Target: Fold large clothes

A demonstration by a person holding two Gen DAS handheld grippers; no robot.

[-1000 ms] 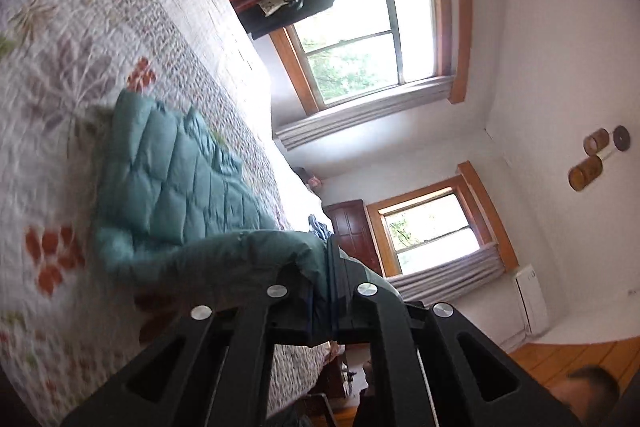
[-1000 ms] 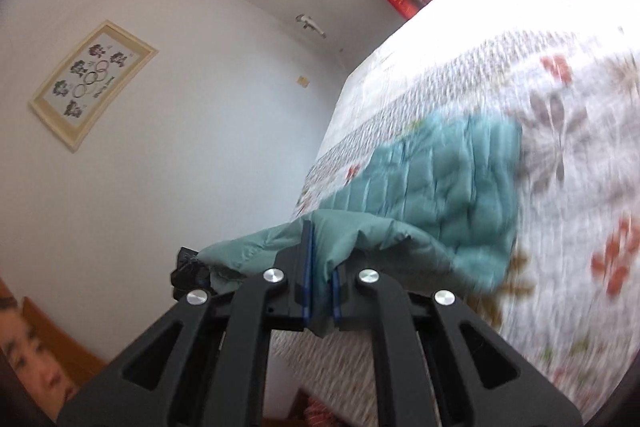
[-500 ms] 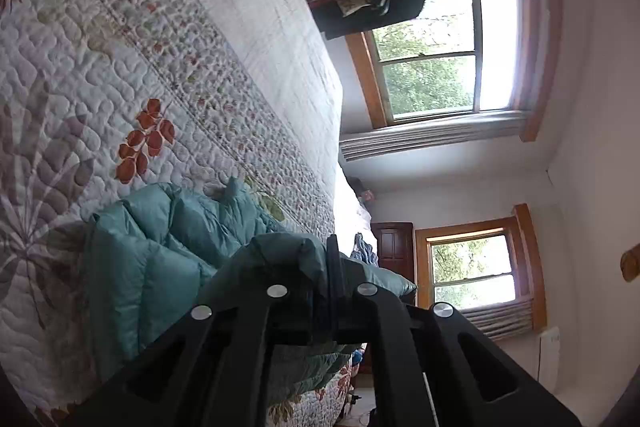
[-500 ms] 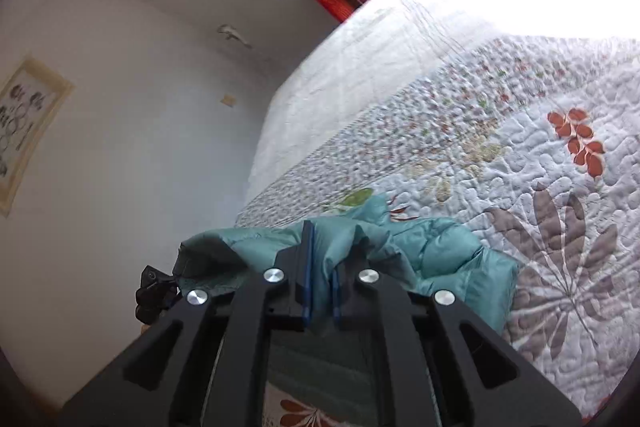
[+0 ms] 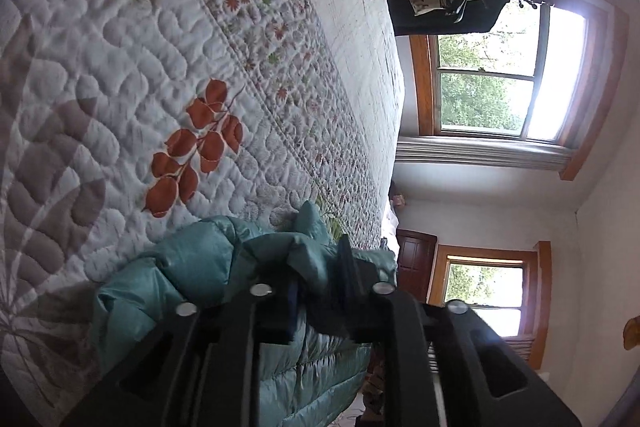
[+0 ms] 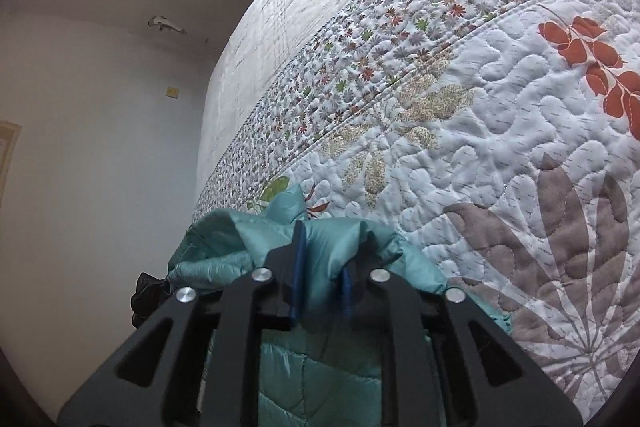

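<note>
While both grippers sit low over the quilted bedspread [image 6: 500, 131], the teal puffer jacket [image 5: 192, 267] lies bunched on it just beneath them, one edge doubled over the quilted panel below. The left gripper [image 5: 316, 291] has its jaws parted a little, with a puffy fold of the jacket between the fingers; whether that fold is pinched or merely lying in the gap cannot be told. The right gripper [image 6: 320, 275] looks much the same: jaws somewhat apart, teal fabric filling the space between the blue pads [image 6: 297, 267], the hold itself uncertain.

Judging by this, the step in hand is laying the carried edge down to finish a fold. To do it well, both grippers should set the edge level with the layer underneath, let go together so neither corner drags, and withdraw straight back along the fingers. Slippery, air-filled fabric tends to spring open, so pressing the fold flat before leaving would help.
</note>
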